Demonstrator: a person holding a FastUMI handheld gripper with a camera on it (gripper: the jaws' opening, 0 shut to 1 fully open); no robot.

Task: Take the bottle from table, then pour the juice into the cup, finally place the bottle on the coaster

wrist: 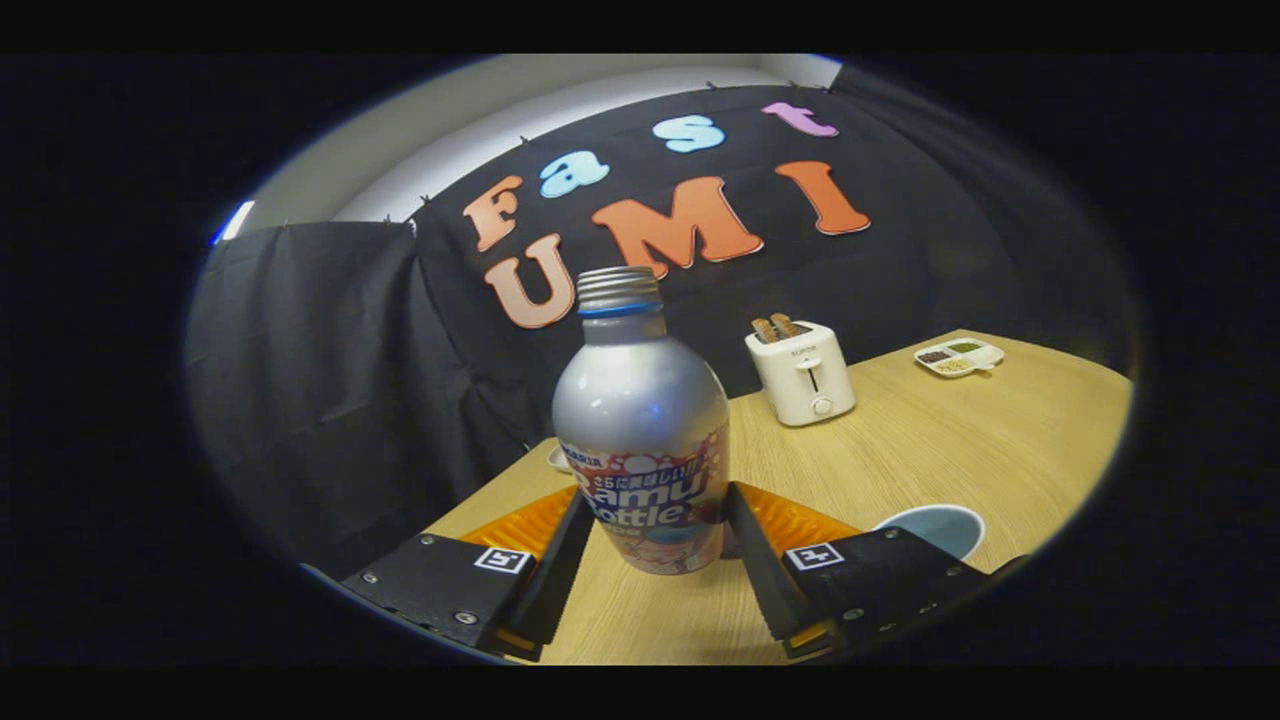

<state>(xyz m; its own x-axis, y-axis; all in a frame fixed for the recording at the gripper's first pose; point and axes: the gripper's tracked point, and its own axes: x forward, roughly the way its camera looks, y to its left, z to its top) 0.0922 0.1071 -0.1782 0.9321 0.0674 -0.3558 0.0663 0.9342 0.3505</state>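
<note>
A silver aluminium bottle (pixel 640 420) with a screw-thread neck, no cap and a printed label stands upright between my fingers. My gripper (pixel 660 505) is shut on the bottle, one finger pressing on each side of the label near its lower half. A light blue cup (pixel 932 527) stands on the wooden table (pixel 930 450) just right of my right finger (pixel 752 545), partly hidden behind the gripper body. Part of a small white object (pixel 558 459) peeks out behind the bottle's left side; what it is cannot be told.
A white toaster (pixel 802 375) with two slices of toast stands beyond the bottle to the right. A white divided dish (pixel 958 357) with small foods lies at the table's far right. Black cloth walls the booth behind and left of the table.
</note>
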